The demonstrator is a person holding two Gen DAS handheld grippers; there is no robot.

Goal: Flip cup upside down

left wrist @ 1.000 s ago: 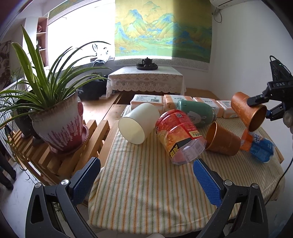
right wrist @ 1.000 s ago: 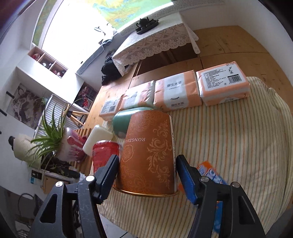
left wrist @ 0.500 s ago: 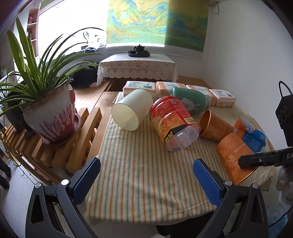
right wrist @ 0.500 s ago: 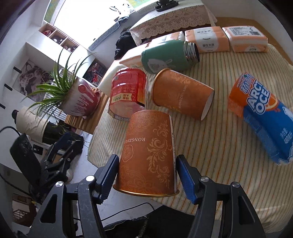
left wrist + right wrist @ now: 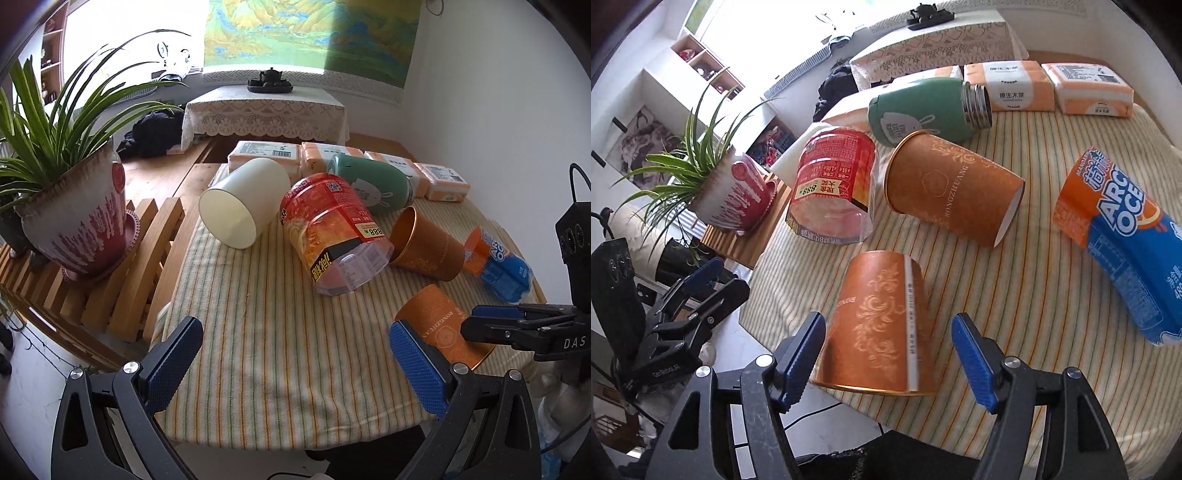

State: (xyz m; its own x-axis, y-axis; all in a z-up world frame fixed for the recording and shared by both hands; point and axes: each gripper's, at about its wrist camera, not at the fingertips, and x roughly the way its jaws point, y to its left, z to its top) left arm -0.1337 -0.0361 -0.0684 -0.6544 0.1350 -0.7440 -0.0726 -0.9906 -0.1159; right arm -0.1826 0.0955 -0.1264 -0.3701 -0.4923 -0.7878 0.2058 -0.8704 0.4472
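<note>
An orange patterned paper cup (image 5: 882,325) stands upside down, rim on the striped cloth, near the table's front edge. My right gripper (image 5: 888,360) is open, its blue pads on either side of the cup with a gap. In the left wrist view the same cup (image 5: 439,325) stands at the front right with the right gripper's fingers (image 5: 517,325) beside it. My left gripper (image 5: 295,365) is open and empty above the front of the table. A second orange cup (image 5: 953,192) lies on its side.
On the striped cloth (image 5: 277,314) lie a red noodle tub (image 5: 332,229), a white cup (image 5: 243,203), a green flask (image 5: 373,184) and a blue-orange packet (image 5: 1123,243). Tissue packs (image 5: 332,155) line the back. A potted plant (image 5: 74,221) stands on a slatted rack at left.
My right gripper lowered the orange cup onto the cloth upside down and opened, letting it go. The left gripper stayed open and shifted slightly.
</note>
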